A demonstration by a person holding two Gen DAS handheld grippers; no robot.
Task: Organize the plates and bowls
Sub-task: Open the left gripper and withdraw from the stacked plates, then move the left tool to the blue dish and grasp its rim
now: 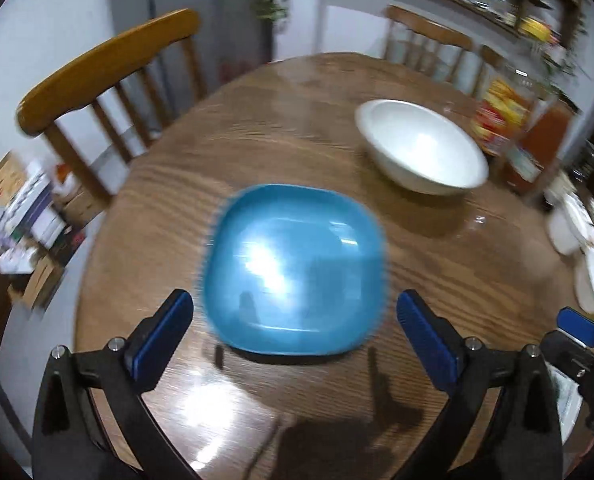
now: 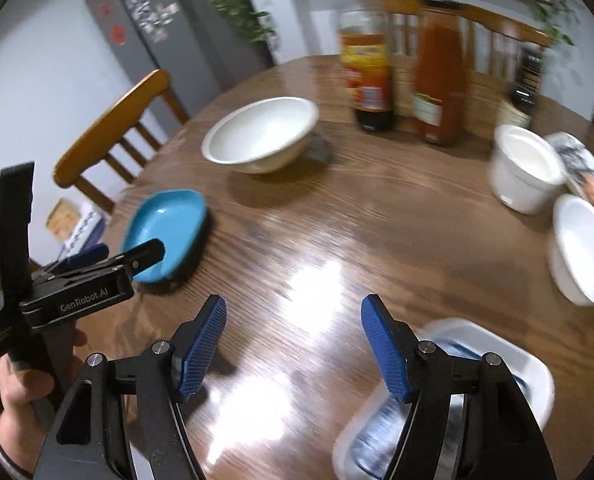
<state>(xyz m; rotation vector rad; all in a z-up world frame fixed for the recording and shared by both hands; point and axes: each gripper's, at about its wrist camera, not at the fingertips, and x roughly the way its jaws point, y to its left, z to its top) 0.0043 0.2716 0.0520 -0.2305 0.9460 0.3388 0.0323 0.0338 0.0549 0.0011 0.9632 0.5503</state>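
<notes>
A blue square plate (image 1: 297,268) lies flat on the round wooden table (image 1: 257,152), towards its left edge. My left gripper (image 1: 295,308) is open wide over the plate's near side; its pads (image 1: 165,336) touch nothing. A large white bowl (image 1: 421,146) stands farther back on the right. In the right wrist view the plate (image 2: 165,232) and the bowl (image 2: 261,136) appear left and centre, and the left gripper (image 2: 125,254) hangs beside the plate. My right gripper (image 2: 295,312) is open above bare table. Two small white bowls (image 2: 525,168) (image 2: 581,248) stand at the right.
A white square dish (image 2: 449,392) lies under the right gripper's right finger. Two sauce bottles (image 2: 367,72) (image 2: 439,76) and a dark jar (image 2: 527,76) stand at the back. Wooden chairs (image 1: 109,68) (image 1: 429,36) ring the table. A hand (image 2: 21,392) grips the left tool.
</notes>
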